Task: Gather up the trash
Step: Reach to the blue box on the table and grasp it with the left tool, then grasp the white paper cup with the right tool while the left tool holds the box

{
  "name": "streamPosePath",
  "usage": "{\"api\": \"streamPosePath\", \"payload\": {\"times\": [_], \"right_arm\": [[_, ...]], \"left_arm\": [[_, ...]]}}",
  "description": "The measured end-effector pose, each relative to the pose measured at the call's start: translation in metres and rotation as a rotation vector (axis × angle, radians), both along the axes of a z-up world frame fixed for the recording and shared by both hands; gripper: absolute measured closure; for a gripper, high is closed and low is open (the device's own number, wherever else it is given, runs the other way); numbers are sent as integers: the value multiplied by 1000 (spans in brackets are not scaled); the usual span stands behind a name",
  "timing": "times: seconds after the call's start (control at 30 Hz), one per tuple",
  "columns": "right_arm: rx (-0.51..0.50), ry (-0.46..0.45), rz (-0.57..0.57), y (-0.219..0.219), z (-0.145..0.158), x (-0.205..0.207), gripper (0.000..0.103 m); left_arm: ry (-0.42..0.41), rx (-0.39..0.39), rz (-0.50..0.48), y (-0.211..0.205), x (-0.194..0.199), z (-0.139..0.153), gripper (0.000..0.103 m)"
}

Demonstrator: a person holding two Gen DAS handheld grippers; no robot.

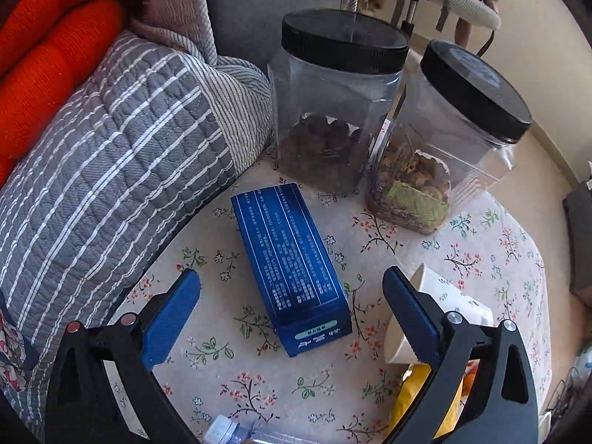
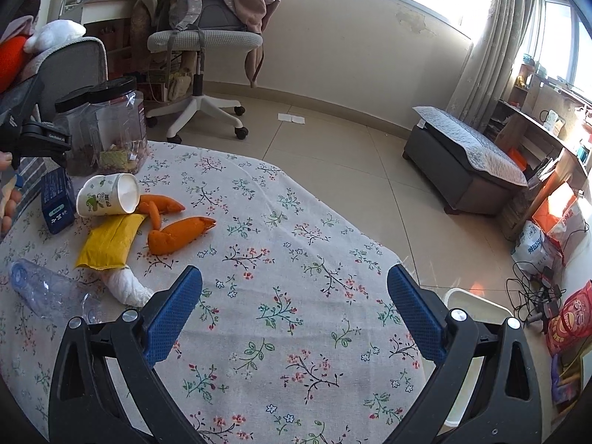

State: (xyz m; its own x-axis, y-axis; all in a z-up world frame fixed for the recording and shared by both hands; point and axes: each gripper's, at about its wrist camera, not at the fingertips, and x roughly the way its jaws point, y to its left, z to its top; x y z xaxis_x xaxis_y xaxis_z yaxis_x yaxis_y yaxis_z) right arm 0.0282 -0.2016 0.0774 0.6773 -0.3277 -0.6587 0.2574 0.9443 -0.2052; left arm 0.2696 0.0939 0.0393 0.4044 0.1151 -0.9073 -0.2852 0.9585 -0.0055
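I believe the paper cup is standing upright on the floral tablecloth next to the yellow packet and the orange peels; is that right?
Not quite: the paper cup is lying on its side, its open mouth turned toward the orange peels, as the right wrist view shows. It is otherwise as you say, on the floral tablecloth next to the yellow packet.

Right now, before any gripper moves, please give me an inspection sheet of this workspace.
Surface: round table with floral cloth.
Job's things: blue box, tipped paper cup, orange peels, yellow packet, white wad, clear plastic bottle.
Clutter: two black-lidded jars with some contents.
Grippers: left gripper open over the blue box; right gripper open over bare cloth.
Cables: tangle on the floor.
Surroundings: office chair, grey bench, white bin beside the table.
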Motion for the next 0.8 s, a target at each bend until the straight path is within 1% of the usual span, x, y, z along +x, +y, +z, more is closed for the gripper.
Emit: {"api": "streamPosePath", "payload": {"times": [0.07,0.13,0.2,0.23,0.27,0.3,0.37,0.43,0.53,0.6,0.67,0.73,0.8], "right_arm": [[11,6,16,0,-2,2,7],[20,21,53,3,-4,7,7],[39,44,117,7,-7,12,7],[54,66,153,9,-9,17,7],[64,87,190,12,-11,21,7],[64,101,230,16,-12,25,7],[31,113,314,27,-12,33,7],[3,112,398,39,-9,45,7],[1,143,512,57,-5,75,7],[7,167,578,71,-2,98,7],[5,204,657,88,1,120,7],[-34,236,739,109,2,138,7],[-101,288,806,130,-3,153,7]], "left_arm": [[43,-12,2,1,15,-14,7],[60,12,15,1,24,-24,7],[73,31,19,1,30,-33,7],[83,19,22,3,33,-37,8],[94,-4,25,6,34,-41,10],[108,-34,22,9,34,-45,22],[143,-101,5,14,34,-53,43],[131,-140,-10,17,27,-51,44],[62,-158,-40,16,10,-27,45],[-6,-200,-47,17,-8,-1,45],[-77,-243,-55,18,-36,27,45],[-146,-265,-65,21,-65,51,45],[-204,-278,-57,29,-90,67,45]]}}
